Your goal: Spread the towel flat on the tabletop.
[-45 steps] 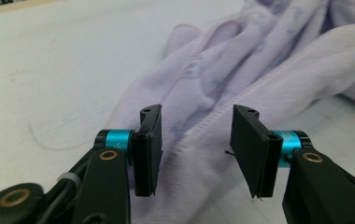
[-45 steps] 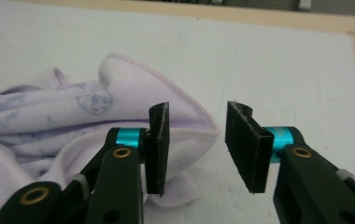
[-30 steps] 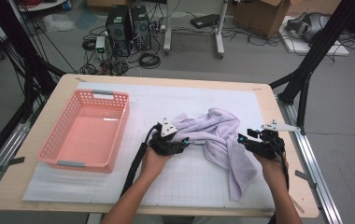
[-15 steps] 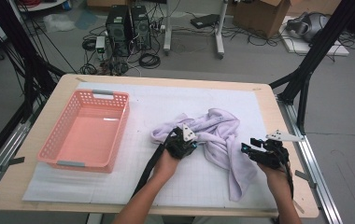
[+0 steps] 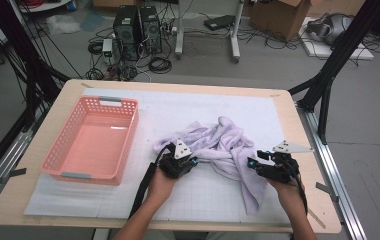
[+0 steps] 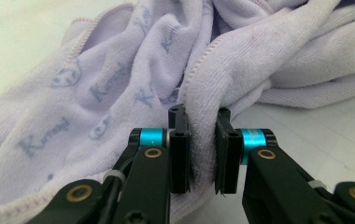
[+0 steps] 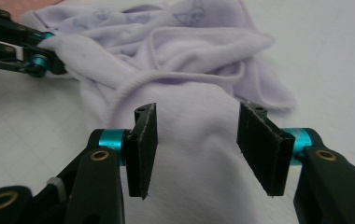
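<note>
Lilac towel (image 5: 223, 145) lies crumpled right of the pink basket (image 5: 93, 142); the left gripper (image 6: 202, 149) pinches its fold, the right gripper (image 7: 196, 140) gapes wide over it.

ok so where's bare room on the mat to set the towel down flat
Bare mat lies beyond the towel toward the far edge, and along the near edge between the two hands. The basket takes the left side. It is crowded mid-right, where towel, left gripper and right gripper meet.
</note>
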`<state>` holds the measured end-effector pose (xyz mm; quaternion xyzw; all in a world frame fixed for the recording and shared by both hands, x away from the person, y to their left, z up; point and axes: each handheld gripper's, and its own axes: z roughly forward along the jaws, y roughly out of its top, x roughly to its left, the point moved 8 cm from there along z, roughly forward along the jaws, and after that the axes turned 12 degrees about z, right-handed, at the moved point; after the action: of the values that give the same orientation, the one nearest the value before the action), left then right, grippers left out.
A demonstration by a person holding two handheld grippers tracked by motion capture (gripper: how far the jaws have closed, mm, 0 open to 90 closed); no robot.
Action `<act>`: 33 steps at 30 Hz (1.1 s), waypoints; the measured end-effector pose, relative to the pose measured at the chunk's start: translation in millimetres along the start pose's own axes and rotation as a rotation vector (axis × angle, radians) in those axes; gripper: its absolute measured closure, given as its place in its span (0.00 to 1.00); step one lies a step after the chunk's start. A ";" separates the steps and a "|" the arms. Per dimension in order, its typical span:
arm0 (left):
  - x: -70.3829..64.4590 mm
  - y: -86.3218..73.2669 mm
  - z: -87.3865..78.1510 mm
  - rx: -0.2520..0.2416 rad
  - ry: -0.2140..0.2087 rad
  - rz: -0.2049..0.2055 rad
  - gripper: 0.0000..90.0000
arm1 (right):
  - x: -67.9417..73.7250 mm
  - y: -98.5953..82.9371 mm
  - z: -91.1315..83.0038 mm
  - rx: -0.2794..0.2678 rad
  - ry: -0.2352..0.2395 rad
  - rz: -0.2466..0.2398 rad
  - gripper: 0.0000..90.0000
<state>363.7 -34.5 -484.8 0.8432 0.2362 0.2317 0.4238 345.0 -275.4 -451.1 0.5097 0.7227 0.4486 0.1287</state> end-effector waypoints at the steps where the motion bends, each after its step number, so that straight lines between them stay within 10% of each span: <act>1: -0.5 -0.4 -0.4 -0.003 0.007 -0.002 0.88 | 5.5 1.1 1.2 0.000 0.008 -0.006 0.53; 10: 3.3 0.5 2.6 -0.019 0.027 -0.021 0.87 | 44.4 0.2 17.8 0.039 0.052 -0.087 0.56; 16: 3.2 1.4 0.6 -0.028 0.014 -0.015 0.87 | 26.3 -5.5 19.1 0.058 -0.008 -0.107 0.94; 33: 20.0 -10.9 -21.8 -0.040 0.052 -0.071 0.88 | -39.7 -35.4 -59.2 0.090 -0.241 -0.057 0.95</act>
<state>364.3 -3.7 -478.4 0.8193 0.2722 0.2430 0.4422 302.6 -342.7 -456.1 0.5444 0.7356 0.3475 0.2044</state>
